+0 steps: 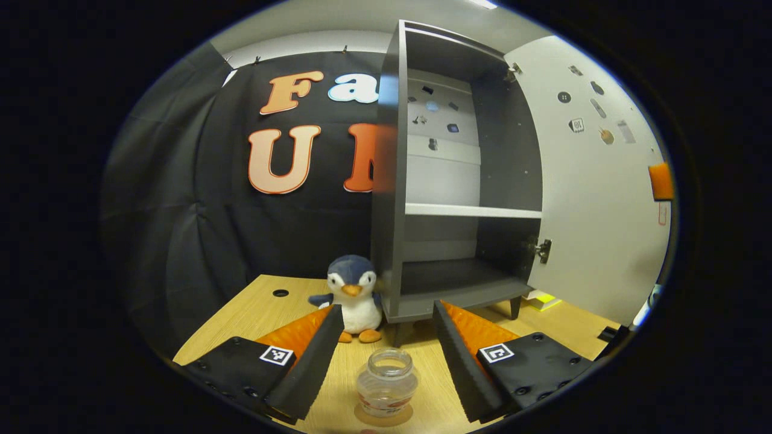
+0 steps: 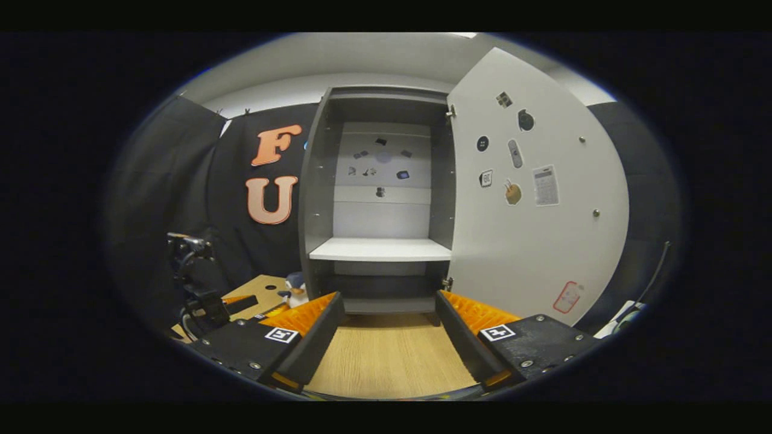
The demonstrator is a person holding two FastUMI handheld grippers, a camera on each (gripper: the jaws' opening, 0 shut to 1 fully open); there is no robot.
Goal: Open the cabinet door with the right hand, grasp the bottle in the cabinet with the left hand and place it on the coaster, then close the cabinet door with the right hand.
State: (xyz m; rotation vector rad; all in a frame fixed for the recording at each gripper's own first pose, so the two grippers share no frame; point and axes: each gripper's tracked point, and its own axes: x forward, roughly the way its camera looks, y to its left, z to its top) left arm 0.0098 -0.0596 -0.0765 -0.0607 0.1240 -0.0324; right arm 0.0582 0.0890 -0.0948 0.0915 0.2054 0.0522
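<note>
Between the spread fingers of the left claw, one bottle stands upright on one coaster on the surface, apparently released, since neither finger touches it. Ahead of the right claw, also open and empty, one cabinet stands with its one door swung wide, likely awaiting closing. One penguin toy sits beyond the left claw.

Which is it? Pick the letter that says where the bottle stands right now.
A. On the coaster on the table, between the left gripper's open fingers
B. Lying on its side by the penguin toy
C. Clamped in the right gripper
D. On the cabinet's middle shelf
A: in the left gripper view the bottle stands upright on the coaster, the left gripper open and clear of it.
</note>
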